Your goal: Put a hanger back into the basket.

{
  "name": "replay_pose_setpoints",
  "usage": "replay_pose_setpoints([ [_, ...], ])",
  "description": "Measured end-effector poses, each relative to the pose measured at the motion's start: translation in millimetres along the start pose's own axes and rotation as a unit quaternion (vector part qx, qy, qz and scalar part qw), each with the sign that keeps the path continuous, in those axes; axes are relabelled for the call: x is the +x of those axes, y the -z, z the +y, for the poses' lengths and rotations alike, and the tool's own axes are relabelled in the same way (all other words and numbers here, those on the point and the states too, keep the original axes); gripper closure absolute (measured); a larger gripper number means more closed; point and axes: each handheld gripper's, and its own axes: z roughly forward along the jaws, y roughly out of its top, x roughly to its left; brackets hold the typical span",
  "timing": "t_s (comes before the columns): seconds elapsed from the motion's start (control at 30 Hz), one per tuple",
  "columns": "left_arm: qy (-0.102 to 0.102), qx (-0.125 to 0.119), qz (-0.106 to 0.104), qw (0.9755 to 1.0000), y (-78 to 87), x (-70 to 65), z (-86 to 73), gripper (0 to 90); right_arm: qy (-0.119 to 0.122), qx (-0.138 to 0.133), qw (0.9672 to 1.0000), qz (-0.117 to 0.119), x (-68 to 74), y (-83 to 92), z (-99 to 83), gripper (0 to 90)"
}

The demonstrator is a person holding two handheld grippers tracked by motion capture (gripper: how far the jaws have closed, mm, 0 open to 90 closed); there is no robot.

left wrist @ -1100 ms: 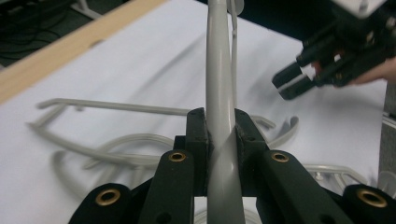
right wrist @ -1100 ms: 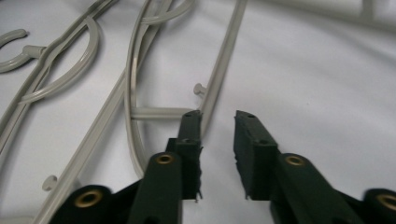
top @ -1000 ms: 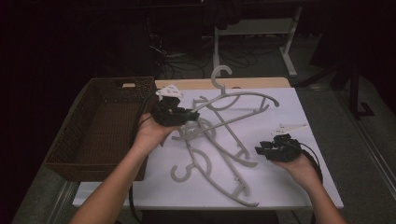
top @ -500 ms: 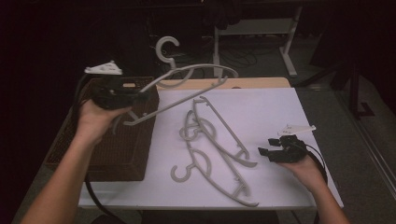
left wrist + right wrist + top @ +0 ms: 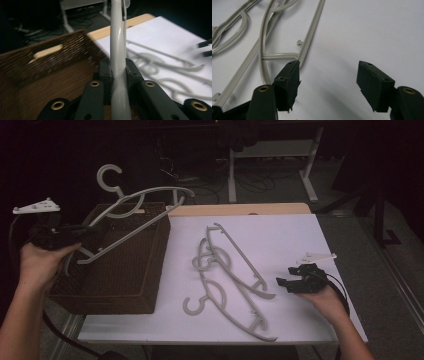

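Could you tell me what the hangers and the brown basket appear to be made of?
Hangers: probably grey moulded plastic with a smooth, faintly glossy finish, seen in the highlight along the held hanger. Basket: woven wicker or similar fibre, matt brown; its walls show a weave texture.

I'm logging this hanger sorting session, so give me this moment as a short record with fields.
left claw: shut on a grey hanger, held above the wicker basket
right claw: open, nothing between the jaws, which have just been opening, low over the white table
hangers on table: two, overlapping, beside the basket
inside the basket: no hanger seen
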Motion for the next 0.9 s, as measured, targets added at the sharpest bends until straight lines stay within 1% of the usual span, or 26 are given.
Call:
replay_pose_setpoints([
  [0.1, 0.020, 0.005, 0.017, 0.9997, 1.5, 19.3, -17.7, 79.6, 0.000, 0.001, 1.0000, -0.001, 0.1, -1.1, 0.6, 33.1],
  [0.13, 0.023, 0.006, 0.021, 0.9995, 1.7, 23.1, -21.4, 79.6, 0.000, 0.001, 1.0000, -0.001, 0.2, -1.5, 0.9, 32.9],
  [0.17, 0.031, 0.005, 0.025, 0.9992, 2.6, 29.1, -27.1, 79.6, 0.000, 0.001, 1.0000, -0.002, 0.3, -1.8, 1.1, 32.7],
  [0.27, 0.051, -0.004, 0.035, 0.9981, 5.3, 40.7, -38.8, 79.6, 0.001, 0.002, 1.0000, -0.003, 0.5, -2.1, 1.2, 32.6],
  [0.3, 0.054, -0.003, 0.038, 0.9978, 5.8, 43.5, -41.9, 79.6, 0.000, 0.002, 1.0000, -0.003, 0.2, -2.1, 1.2, 32.6],
  [0.43, 0.059, 0.011, 0.047, 0.9971, 2.2, 48.7, -52.0, 79.5, -0.003, -0.001, 1.0000, -0.005, -1.6, -1.3, 2.6, 32.4],
  [0.53, 0.065, 0.013, 0.043, 0.9968, -2.5, 52.2, -59.1, 79.6, -0.003, -0.004, 1.0000, -0.008, -3.0, -1.6, 4.9, 32.4],
  [0.6, 0.070, 0.010, 0.042, 0.9966, -3.1, 54.0, -63.7, 79.6, -0.003, -0.003, 0.9999, -0.009, -3.2, -1.6, 6.4, 32.4],
  [0.7, 0.078, 0.003, 0.042, 0.9961, 0.9, 57.0, -69.2, 79.7, -0.001, -0.004, 0.9999, -0.012, -3.0, -1.2, 6.8, 32.4],
  [0.8, 0.082, -0.007, 0.050, 0.9954, 10.2, 60.5, -72.2, 79.6, -0.001, 0.000, 0.9999, -0.015, -2.5, -0.8, 4.4, 32.4],
  [0.83, 0.081, -0.007, 0.057, 0.9950, 13.1, 61.2, -73.0, 79.6, -0.001, 0.000, 0.9999, -0.015, -2.2, -0.4, 3.6, 32.4],
  [0.87, 0.082, -0.004, 0.059, 0.9948, 14.2, 62.0, -74.0, 79.5, -0.003, 0.001, 0.9999, -0.015, -2.1, 0.4, 2.9, 32.4],
  [0.9, 0.086, -0.001, 0.054, 0.9948, 13.2, 63.2, -75.4, 79.4, -0.002, 0.000, 0.9999, -0.016, -2.3, 1.3, 2.4, 32.4],
])
